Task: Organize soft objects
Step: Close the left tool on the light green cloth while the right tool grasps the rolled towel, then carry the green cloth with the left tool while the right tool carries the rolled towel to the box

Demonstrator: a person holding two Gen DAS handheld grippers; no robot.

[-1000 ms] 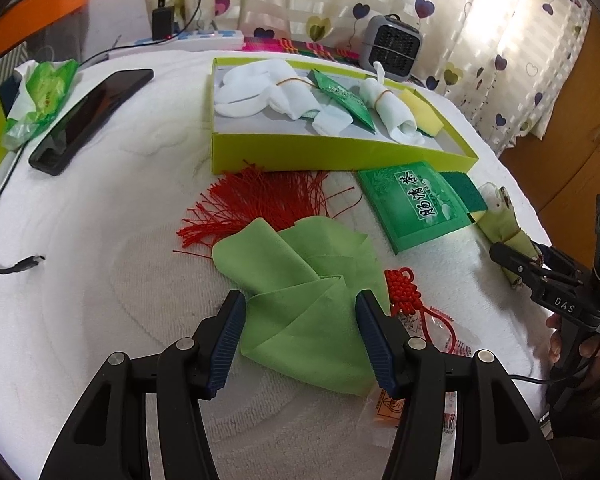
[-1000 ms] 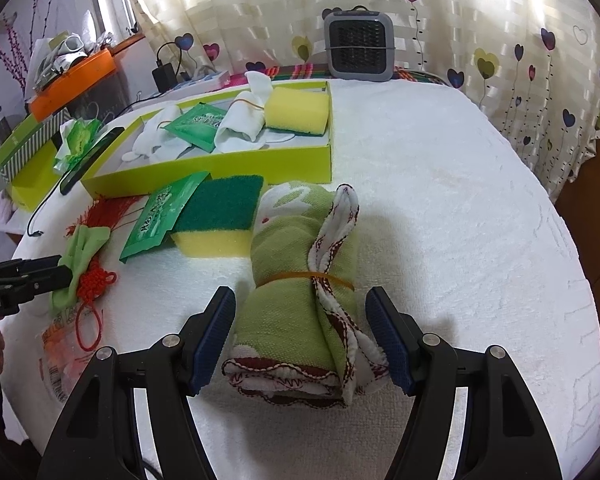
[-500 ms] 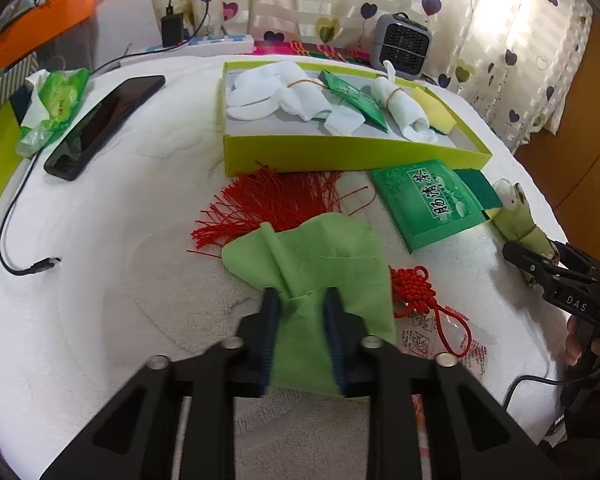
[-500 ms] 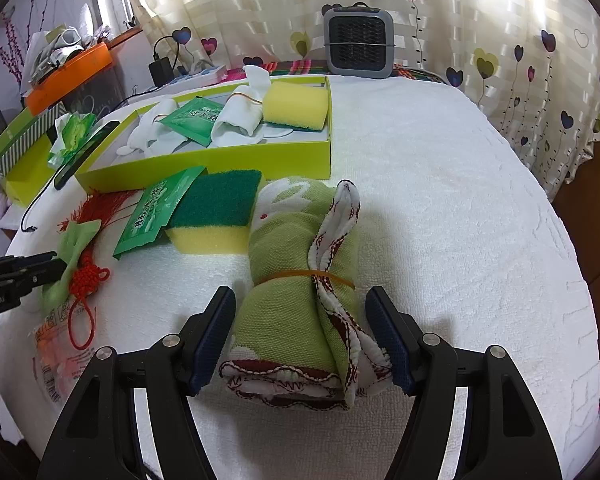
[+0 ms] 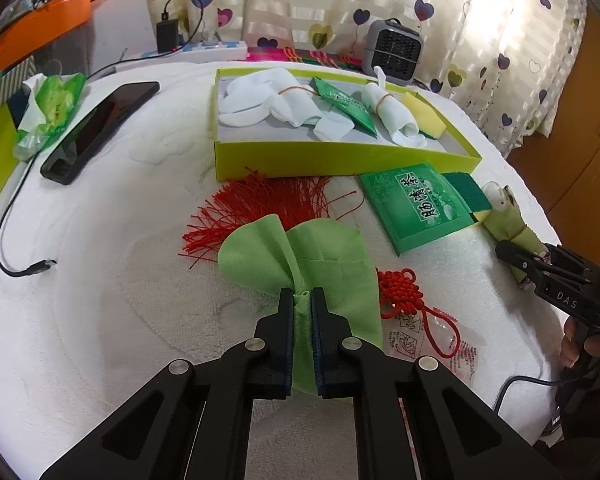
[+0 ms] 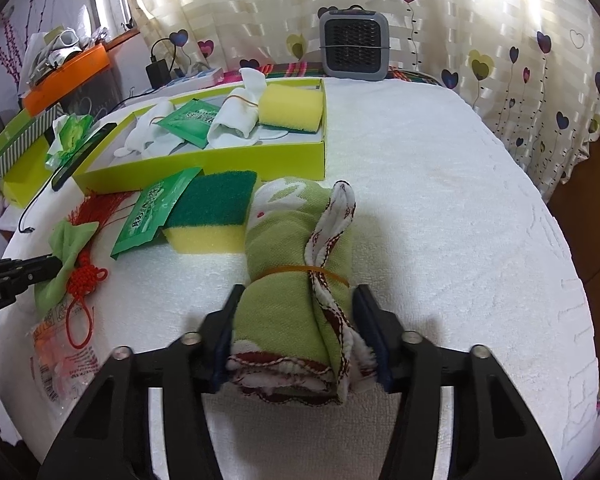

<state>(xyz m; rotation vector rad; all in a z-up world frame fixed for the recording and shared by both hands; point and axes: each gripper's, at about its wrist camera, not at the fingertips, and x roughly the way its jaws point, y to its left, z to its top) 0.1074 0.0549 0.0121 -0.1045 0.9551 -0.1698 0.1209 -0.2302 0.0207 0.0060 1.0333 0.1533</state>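
My left gripper (image 5: 302, 300) pinches the green cloth (image 5: 324, 268); my right gripper (image 6: 298, 320), just closing, squeezes the rolled towel (image 6: 296, 264) — either may slip when lifted.

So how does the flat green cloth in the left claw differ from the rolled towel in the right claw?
The green cloth is thin, plain and loose, bunched where the left claw pinches it. The rolled towel is thick, patterned with a red-stitched white edge, and bound by a rubber band. The left claw's jaws have just closed nearly together; the right claw has just closed too, but its jaws stand wide around the roll. Both are green, soft, and lie outside the box.
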